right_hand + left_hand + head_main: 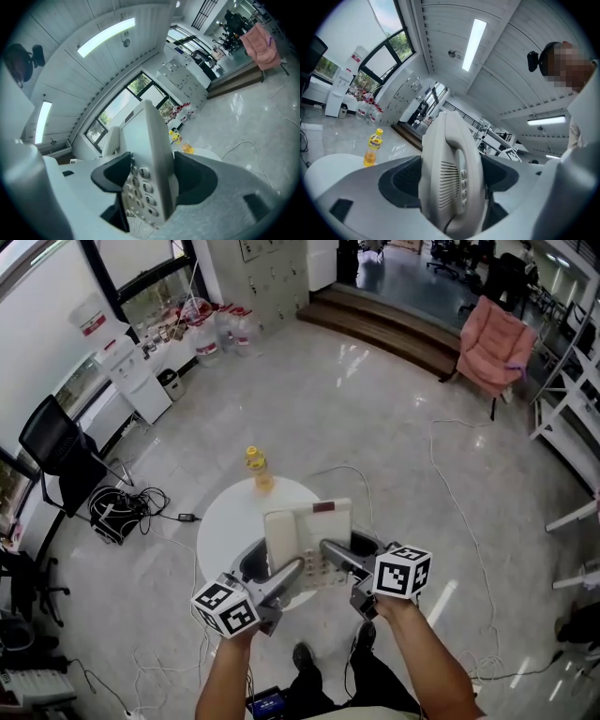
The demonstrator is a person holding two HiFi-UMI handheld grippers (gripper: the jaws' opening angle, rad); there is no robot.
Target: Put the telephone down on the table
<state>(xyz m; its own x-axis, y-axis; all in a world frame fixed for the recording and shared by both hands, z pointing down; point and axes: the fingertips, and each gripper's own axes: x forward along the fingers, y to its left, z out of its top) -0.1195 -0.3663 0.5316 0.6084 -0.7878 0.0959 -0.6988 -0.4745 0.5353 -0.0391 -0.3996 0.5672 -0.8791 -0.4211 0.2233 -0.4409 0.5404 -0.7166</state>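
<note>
I hold a white desk telephone tilted up above a round white table, one gripper on each side. My left gripper is shut on its handset side. On the keypad side, my right gripper is shut as well. In the left gripper view the dark jaw pads press both faces of the phone. The same shows in the right gripper view. A yellow drink bottle stands at the table's far edge, also seen as a bottle beyond the left jaw.
A black office chair and a tangle of cables lie left of the table. A pink-draped chair and white shelving stand at the far right. Loose cables cross the shiny floor. My feet are near the table.
</note>
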